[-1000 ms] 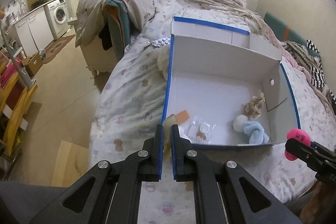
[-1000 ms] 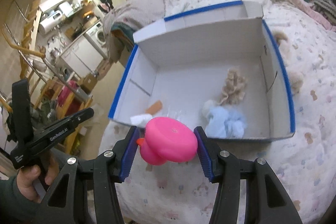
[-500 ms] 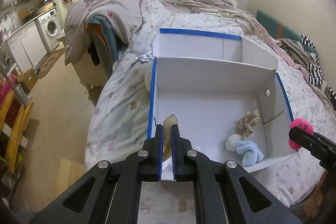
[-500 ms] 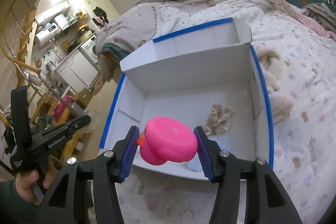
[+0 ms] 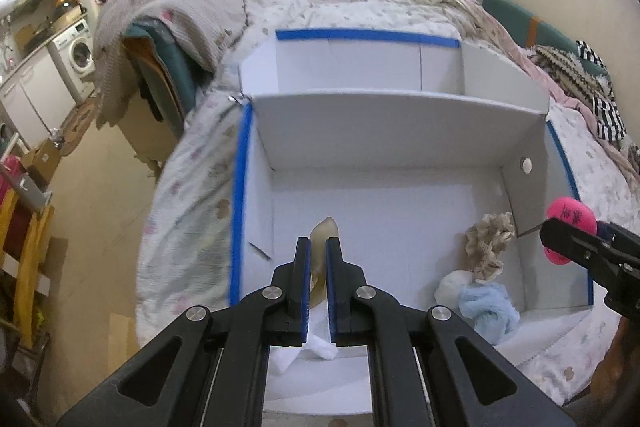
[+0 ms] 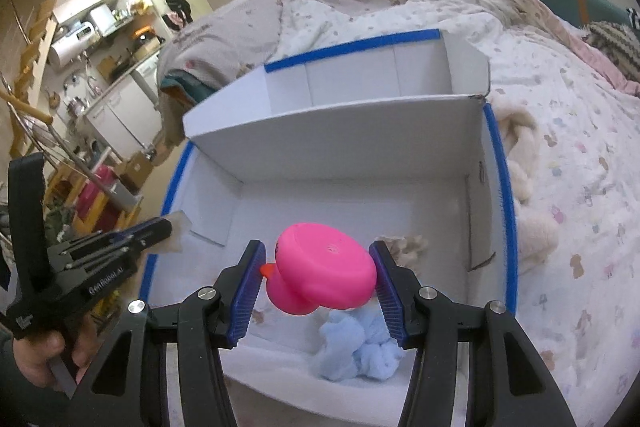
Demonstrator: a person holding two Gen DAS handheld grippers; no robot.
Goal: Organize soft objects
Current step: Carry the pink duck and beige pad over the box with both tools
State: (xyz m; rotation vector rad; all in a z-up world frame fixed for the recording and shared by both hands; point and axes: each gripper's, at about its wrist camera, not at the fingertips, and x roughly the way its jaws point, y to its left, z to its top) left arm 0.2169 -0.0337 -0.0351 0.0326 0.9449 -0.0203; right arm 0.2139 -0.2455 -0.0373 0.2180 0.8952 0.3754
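Observation:
A white box with blue-taped edges (image 5: 400, 131) (image 6: 340, 131) lies open on the bed. My left gripper (image 5: 318, 255) is shut on a pale yellowish soft piece (image 5: 324, 231) and holds it over the box's left part; it also shows in the right wrist view (image 6: 160, 227). My right gripper (image 6: 318, 259) is shut on a pink rubber duck (image 6: 324, 267) over the box's front; it shows at the right edge of the left wrist view (image 5: 568, 223). Inside the box lie a beige scrunchie (image 5: 488, 243), a white ball (image 5: 452, 287) and a light blue fluffy scrunchie (image 5: 486, 309) (image 6: 360, 351).
The box sits on a bed with a patterned quilt (image 6: 568, 131). A cream plush toy (image 6: 524, 195) lies just outside the box's right wall. A rumpled blanket (image 5: 192, 19) is heaped behind. Floor and a kitchen area with a washing machine (image 5: 78, 55) lie to the left.
Both grippers have moved forward and higher over the box, each still holding its object. The box now fills more of both views.

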